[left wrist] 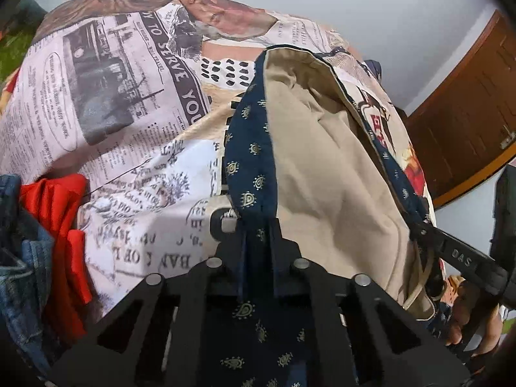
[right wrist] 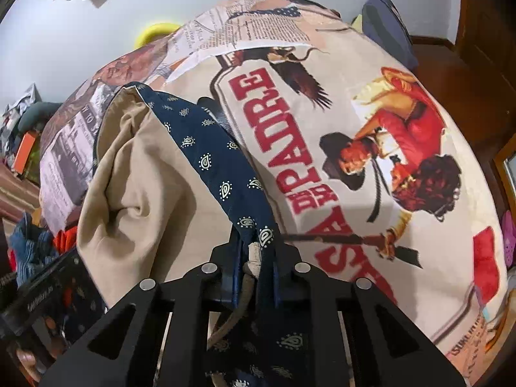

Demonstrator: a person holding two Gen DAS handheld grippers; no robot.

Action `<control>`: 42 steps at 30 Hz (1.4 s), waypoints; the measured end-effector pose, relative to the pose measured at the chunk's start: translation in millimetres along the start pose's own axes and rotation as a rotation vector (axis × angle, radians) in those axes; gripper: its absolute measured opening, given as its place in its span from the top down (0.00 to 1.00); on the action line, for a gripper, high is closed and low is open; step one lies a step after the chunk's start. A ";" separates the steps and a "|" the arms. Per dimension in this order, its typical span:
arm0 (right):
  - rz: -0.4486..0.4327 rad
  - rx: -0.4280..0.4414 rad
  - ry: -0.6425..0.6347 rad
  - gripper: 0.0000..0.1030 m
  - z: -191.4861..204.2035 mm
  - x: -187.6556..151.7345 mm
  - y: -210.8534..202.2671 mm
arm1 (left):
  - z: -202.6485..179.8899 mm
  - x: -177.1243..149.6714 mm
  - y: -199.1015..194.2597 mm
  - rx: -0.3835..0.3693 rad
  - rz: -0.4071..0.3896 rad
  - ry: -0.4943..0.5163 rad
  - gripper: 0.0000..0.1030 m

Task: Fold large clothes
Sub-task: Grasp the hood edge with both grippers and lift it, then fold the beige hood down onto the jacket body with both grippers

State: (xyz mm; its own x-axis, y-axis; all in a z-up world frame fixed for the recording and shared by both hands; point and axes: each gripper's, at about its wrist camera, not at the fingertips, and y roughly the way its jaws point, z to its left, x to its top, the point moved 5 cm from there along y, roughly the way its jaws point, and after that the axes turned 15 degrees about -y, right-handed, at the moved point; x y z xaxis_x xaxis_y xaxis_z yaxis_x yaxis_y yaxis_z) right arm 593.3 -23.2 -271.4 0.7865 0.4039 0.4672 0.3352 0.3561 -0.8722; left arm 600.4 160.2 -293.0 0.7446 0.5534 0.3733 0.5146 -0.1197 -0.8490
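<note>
Both tools are clamped on the navy paisley-print garment with beige lining (left wrist: pixel 251 161): left tool (left wrist: pixel 258 225) on one edge, right tool (right wrist: pixel 256 245) on the other, fabric hanging between them above the newspaper-print bedspread (right wrist: pixel 322 129).

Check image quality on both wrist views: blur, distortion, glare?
Left wrist: heavy fisheye bending, dark corners; the door bows; navy garment and newsprint sheet are slightly soft, no glare. Right wrist: same bending; the red lettering on the sheet curves but reads sharp; even lighting, with soft shadow under the garment near the right gripper.
</note>
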 end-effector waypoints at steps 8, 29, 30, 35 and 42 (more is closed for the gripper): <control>-0.114 0.008 -0.114 0.89 22.4 -15.7 -84.0 | -12.8 -22.8 -78.1 -0.053 -0.022 0.104 0.94; -0.041 0.083 -0.143 0.89 62.1 -198.5 -172.8 | 30.2 -206.1 -184.4 -0.050 0.033 0.292 0.94; -0.032 0.086 -0.135 0.88 62.2 -204.4 -170.5 | 37.0 -215.2 -177.4 -0.031 0.044 0.291 0.94; -0.002 0.067 -0.105 0.87 53.6 -223.1 -150.5 | 61.5 -237.3 -155.2 0.025 0.053 0.286 0.94; 0.013 0.028 -0.144 0.83 57.0 -220.2 -157.1 | 68.9 -236.7 -159.1 0.032 0.056 0.268 0.67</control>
State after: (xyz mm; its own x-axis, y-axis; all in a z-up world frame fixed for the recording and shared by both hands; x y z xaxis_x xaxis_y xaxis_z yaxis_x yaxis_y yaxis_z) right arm 337.8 -120.1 -229.0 0.7074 0.5250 0.4733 0.3091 0.3724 -0.8751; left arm 313.0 105.1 -272.0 0.8595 0.3082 0.4077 0.4593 -0.1158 -0.8807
